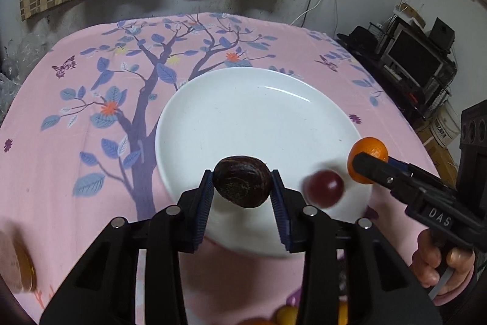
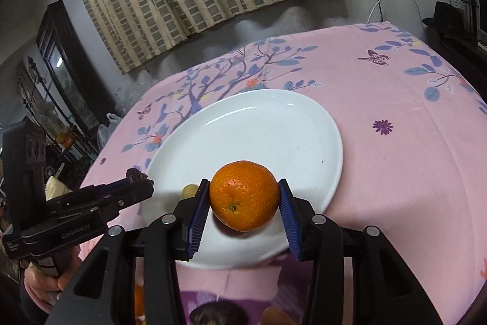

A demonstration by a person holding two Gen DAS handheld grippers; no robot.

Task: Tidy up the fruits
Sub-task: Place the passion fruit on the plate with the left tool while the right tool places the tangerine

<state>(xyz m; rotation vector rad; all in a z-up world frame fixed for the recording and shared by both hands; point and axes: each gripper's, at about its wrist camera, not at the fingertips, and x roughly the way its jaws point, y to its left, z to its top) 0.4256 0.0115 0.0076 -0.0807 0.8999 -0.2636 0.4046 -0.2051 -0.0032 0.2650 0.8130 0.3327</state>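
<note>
My left gripper [image 1: 242, 172] is shut on a dark brown, rough-skinned fruit [image 1: 242, 183] and holds it over the near rim of a white plate [image 1: 258, 118]. My right gripper [image 2: 244, 181] is shut on an orange [image 2: 243, 195] above the plate's [image 2: 258, 130] near part. In the left wrist view the right gripper [image 1: 365, 162] with the orange [image 1: 369, 150] sits at the plate's right edge. A blurred red round fruit [image 1: 325, 188] shows between the two grippers. The right wrist view shows the left gripper [image 2: 138, 175] at the plate's left edge, beside a small, blurred yellowish fruit [image 2: 190, 190].
The plate lies on a pink cloth [image 1: 76, 142] printed with a tree and butterflies. More fruit lies near me: an orange piece [image 1: 26, 270] at the left and yellow ones [image 1: 286, 316] at the bottom. A hand [image 1: 441, 264] holds the right gripper. Shelves stand beyond the table's right side.
</note>
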